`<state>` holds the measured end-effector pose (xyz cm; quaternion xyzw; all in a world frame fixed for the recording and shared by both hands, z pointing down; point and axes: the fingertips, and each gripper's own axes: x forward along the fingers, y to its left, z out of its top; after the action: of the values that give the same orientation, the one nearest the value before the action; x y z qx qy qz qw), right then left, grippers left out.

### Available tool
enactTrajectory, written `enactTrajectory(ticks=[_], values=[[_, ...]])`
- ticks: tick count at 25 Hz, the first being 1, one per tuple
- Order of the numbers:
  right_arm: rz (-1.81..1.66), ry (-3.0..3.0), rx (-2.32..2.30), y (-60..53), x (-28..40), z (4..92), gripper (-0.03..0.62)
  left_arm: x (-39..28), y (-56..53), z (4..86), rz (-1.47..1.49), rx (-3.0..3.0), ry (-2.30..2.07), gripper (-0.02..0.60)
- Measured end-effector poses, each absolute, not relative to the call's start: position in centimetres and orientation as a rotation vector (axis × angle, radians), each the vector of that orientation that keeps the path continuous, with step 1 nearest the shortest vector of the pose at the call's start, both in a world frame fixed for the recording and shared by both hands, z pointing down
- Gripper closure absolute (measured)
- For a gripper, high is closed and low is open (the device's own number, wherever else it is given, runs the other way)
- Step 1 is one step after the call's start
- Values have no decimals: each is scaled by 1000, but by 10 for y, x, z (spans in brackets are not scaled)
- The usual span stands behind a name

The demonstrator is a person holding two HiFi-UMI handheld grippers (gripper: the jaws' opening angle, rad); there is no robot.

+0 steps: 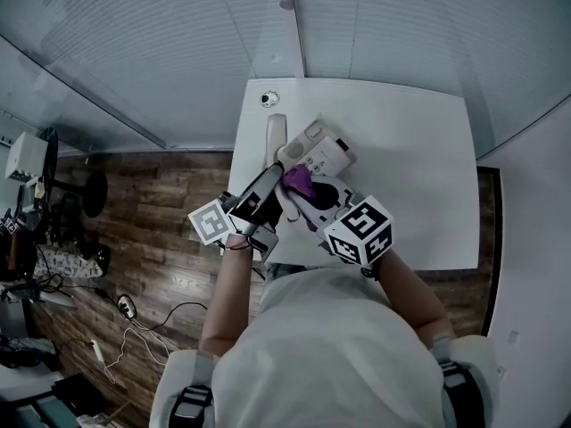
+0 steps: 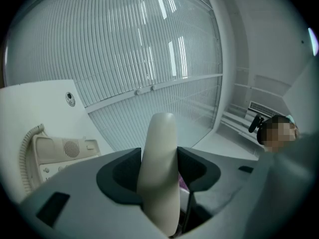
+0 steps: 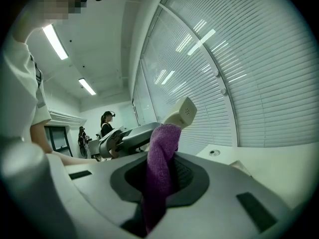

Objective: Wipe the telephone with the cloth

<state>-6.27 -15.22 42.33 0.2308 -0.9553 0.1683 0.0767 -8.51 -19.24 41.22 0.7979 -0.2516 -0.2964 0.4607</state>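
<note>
The off-white telephone base (image 1: 328, 150) lies on the white table (image 1: 401, 176), toward its far left. My left gripper (image 1: 268, 187) is shut on the telephone's handset (image 2: 159, 168), which stands up between the jaws, lifted off the base (image 2: 62, 151). A coiled cord (image 2: 25, 153) hangs beside the base. My right gripper (image 1: 308, 201) is shut on a purple cloth (image 3: 160, 176). The cloth (image 1: 297, 183) is bunched right next to the handset (image 1: 291, 153). In the right gripper view the handset's end (image 3: 182, 112) rises just beyond the cloth; whether they touch I cannot tell.
A round cap (image 1: 269, 99) sits in the table's far-left corner. Window blinds (image 1: 178, 52) run along the far side. Wooden floor with cables (image 1: 134, 319) lies left of the table. Other people (image 3: 106, 123) stand in the room behind.
</note>
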Motion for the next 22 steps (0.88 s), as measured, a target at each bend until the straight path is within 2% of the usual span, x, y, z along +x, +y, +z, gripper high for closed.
enactTrajectory(ticks=[22], values=[[520, -2848, 673, -135, -46, 427, 534, -89, -202, 406, -709, 1991, -660, 348]])
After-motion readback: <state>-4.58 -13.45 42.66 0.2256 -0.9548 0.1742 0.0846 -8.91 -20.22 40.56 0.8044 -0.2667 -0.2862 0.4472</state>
